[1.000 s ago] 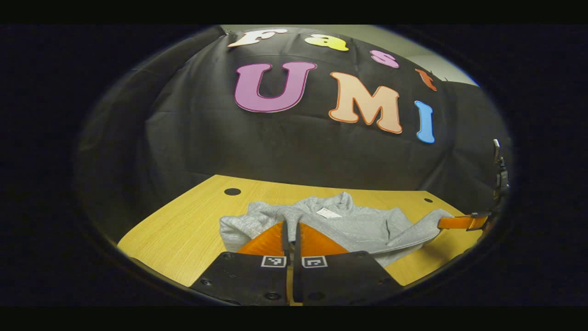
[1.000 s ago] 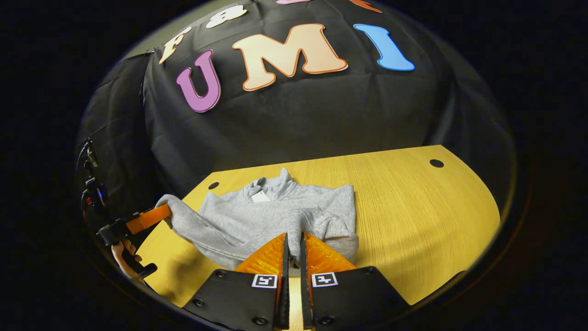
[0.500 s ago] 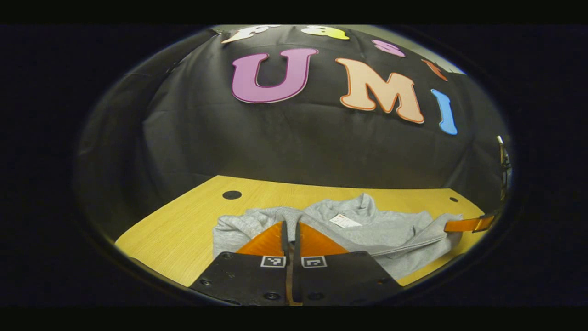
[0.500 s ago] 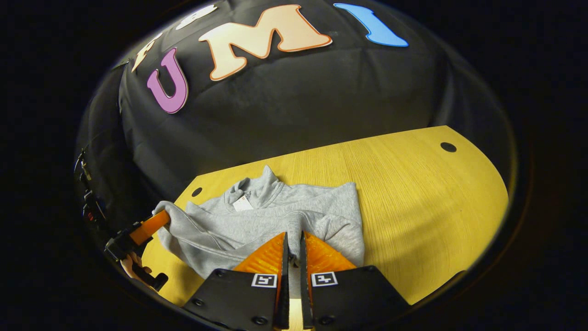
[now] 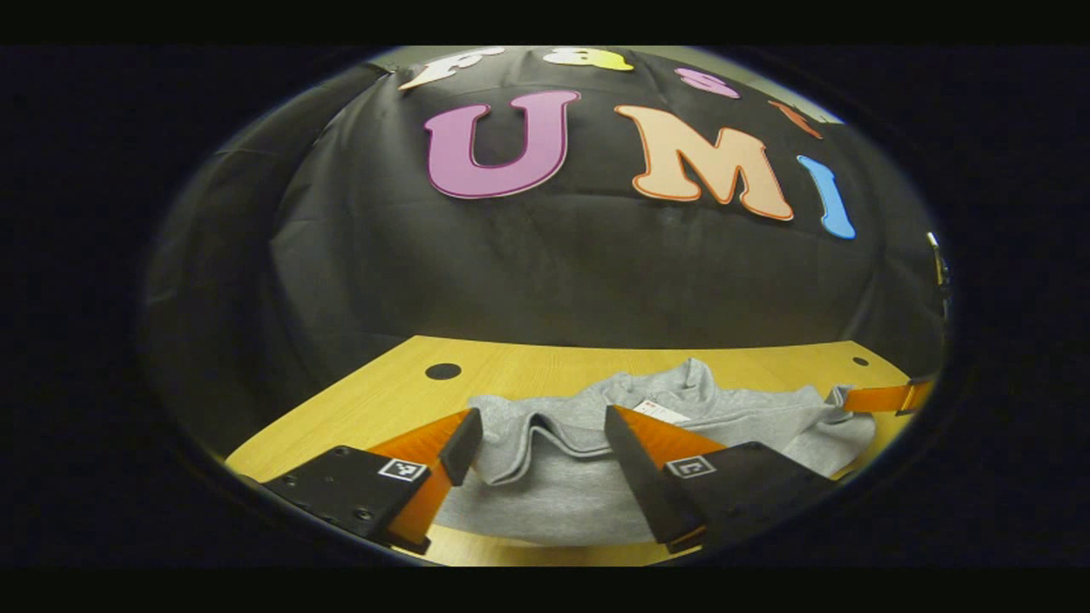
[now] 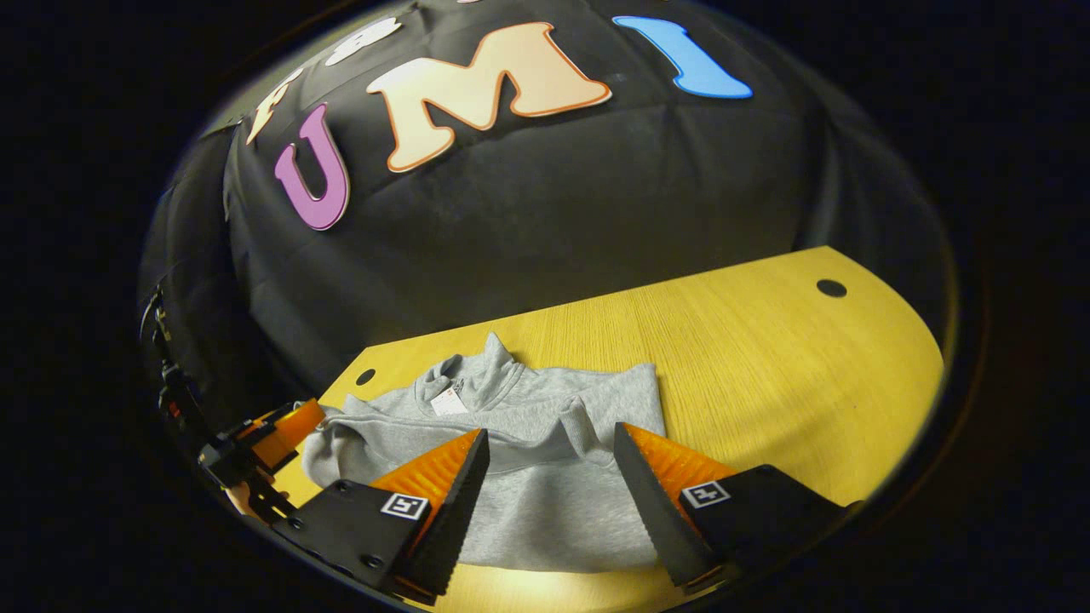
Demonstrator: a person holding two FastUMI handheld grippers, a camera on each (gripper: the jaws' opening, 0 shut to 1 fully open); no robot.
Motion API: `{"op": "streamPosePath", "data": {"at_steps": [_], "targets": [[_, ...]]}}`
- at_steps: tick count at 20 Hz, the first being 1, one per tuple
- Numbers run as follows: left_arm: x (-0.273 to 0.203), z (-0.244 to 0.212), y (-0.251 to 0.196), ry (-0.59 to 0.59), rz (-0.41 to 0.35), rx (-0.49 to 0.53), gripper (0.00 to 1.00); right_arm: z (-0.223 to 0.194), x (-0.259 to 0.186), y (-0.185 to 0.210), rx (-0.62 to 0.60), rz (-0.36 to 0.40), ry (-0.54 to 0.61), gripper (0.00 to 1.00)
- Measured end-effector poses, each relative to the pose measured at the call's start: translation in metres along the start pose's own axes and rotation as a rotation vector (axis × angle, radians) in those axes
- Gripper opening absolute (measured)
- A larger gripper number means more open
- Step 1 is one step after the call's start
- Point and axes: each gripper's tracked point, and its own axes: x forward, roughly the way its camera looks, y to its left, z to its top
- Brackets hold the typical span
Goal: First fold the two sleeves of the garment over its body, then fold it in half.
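A grey sweatshirt lies flat on the yellow wooden table, collar and white tag toward the wall. My left gripper hovers open just above its near part, with a folded sleeve lying loose between the fingers. In the right gripper view the sweatshirt lies below my right gripper, which is also open over a sleeve cuff resting on the body. The other gripper appears at the garment's far edge in each view: the right gripper and the left gripper.
The table stretches bare to the right of the garment in the right gripper view, with round holes near its back edge. The black cloth wall stands close behind. A hand holds the left gripper.
Both grippers have gone from shut on the sleeves to open, and the sleeves now lie released on the sweatshirt's body. Both cameras sit lower and nearer the garment.
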Motion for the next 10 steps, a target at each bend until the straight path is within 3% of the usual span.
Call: {"op": "streamPosePath", "data": {"at_steps": [1, 2, 5, 6, 7, 10], "targets": [[-0.006, 0.009, 0.002, -0.024, 0.007, 0.005, 0.95, 0.006, -0.008, 0.005, -0.020, 0.010, -0.024, 0.95], [-0.013, 0.019, 0.003, -0.057, 0.009, 0.017, 0.96, 0.013, -0.014, 0.011, -0.036, 0.019, -0.055, 0.98], [-0.045, 0.053, 0.001, -0.161, 0.001, 0.048, 0.96, 0.034, -0.051, 0.030, -0.089, 0.060, -0.161, 0.98], [-0.057, 0.061, -0.002, -0.197, -0.007, 0.048, 0.95, 0.043, -0.066, 0.039, -0.102, 0.079, -0.206, 0.92], [-0.073, 0.070, -0.006, -0.233, -0.017, 0.046, 0.95, 0.049, -0.083, 0.046, -0.112, 0.094, -0.250, 0.97], [-0.112, 0.081, -0.017, -0.306, -0.052, 0.043, 0.95, 0.060, -0.134, 0.058, -0.156, 0.115, -0.379, 0.97]]}}
